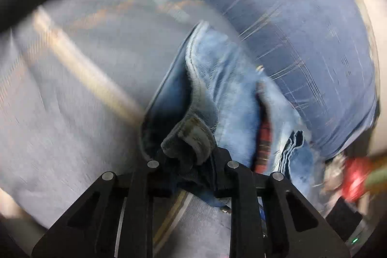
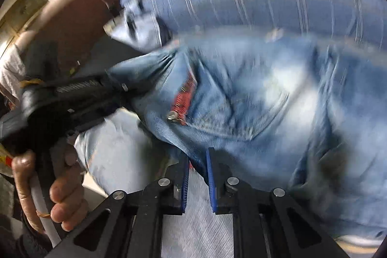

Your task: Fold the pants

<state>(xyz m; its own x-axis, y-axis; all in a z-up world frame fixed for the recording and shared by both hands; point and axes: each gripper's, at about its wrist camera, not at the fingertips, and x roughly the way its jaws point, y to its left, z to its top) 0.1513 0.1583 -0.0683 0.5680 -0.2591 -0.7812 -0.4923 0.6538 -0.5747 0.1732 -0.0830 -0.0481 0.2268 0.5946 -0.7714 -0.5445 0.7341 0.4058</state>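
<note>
Light blue jeans (image 1: 225, 79) lie bunched on the bed, their fly open and showing red zipper tape (image 1: 264, 137). My left gripper (image 1: 191, 156) is shut on a thick dark fold of the waistband. In the right wrist view the jeans (image 2: 266, 93) fill the middle, with the red zipper (image 2: 186, 93) and a metal button (image 2: 173, 115). My right gripper (image 2: 198, 161) has its blue pads (image 2: 210, 175) pinched on a hanging edge of denim below the fly. At left, a hand (image 2: 60, 197) holds the left gripper (image 2: 113, 85), which clamps the waistband corner. Both views are blurred.
A pale grey-blue sheet (image 1: 60, 113) with a tan stripe (image 1: 79, 64) covers the bed to the left. A darker blue striped cloth (image 1: 302, 16) lies beyond the jeans. A brown board (image 2: 79, 16) and a framed picture (image 2: 26, 6) stand at the far left.
</note>
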